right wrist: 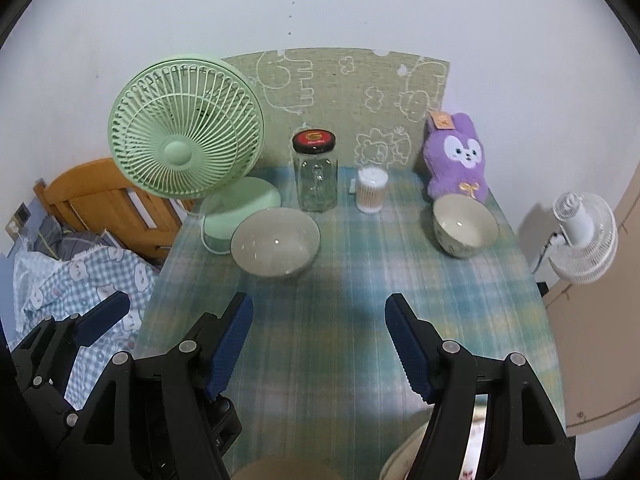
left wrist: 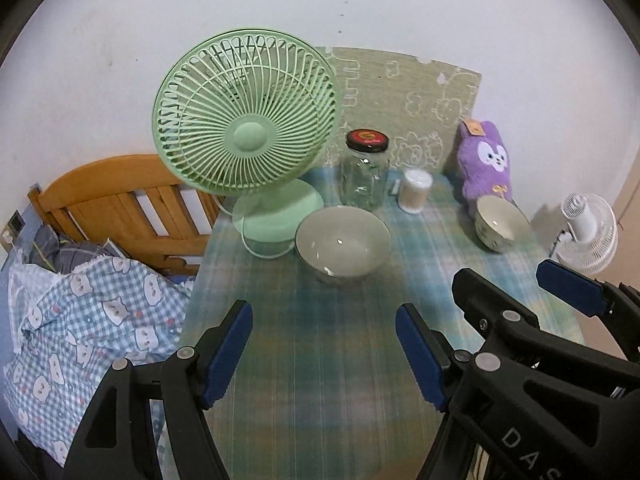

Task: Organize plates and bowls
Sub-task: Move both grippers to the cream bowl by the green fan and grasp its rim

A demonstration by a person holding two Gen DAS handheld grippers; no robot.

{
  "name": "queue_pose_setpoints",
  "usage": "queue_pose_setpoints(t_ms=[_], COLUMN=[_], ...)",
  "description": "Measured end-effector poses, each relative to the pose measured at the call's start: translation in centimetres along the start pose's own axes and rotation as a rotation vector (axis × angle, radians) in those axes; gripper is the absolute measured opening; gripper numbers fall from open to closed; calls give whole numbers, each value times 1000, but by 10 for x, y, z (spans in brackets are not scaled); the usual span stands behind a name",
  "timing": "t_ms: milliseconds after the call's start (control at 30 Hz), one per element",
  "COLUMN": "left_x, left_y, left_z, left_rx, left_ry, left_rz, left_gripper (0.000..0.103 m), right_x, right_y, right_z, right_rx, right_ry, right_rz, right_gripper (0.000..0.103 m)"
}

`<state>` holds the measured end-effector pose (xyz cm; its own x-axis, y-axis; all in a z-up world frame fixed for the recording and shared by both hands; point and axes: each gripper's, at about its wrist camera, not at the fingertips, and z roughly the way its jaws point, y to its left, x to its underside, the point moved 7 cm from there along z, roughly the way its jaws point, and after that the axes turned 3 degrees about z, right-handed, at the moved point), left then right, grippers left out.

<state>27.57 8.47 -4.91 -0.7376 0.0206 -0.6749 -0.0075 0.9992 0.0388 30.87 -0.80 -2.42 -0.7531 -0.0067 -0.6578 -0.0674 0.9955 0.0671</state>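
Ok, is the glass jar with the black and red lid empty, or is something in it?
Empty, as far as shows. The glass jar stands upright with its lid on, and the tablecloth shows through the clear glass.

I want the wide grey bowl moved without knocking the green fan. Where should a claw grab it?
Probably the near rim of the grey bowl, one finger inside and one outside, coming from above on the open table side. It sits upright with a thin flared wall, and the green fan stands close behind its far-left edge. Both claws are open.
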Motion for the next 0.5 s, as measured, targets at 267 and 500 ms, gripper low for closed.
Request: queue_pose_setpoints(t_ms=[267,500], left_x=[-23,-38], left_y=[0,0], left_z=[49,95], left_rx=[-52,-85], left_ry=[18,21], left_rz=[-15,-20], left_gripper=[73,69], right_x=[-28,-47], right_y=[-6,-9], right_z=[56,110], right_rx=[-36,-44], right_ry=[25,40], right_rz=[-6,-11], right_gripper=[71,67])
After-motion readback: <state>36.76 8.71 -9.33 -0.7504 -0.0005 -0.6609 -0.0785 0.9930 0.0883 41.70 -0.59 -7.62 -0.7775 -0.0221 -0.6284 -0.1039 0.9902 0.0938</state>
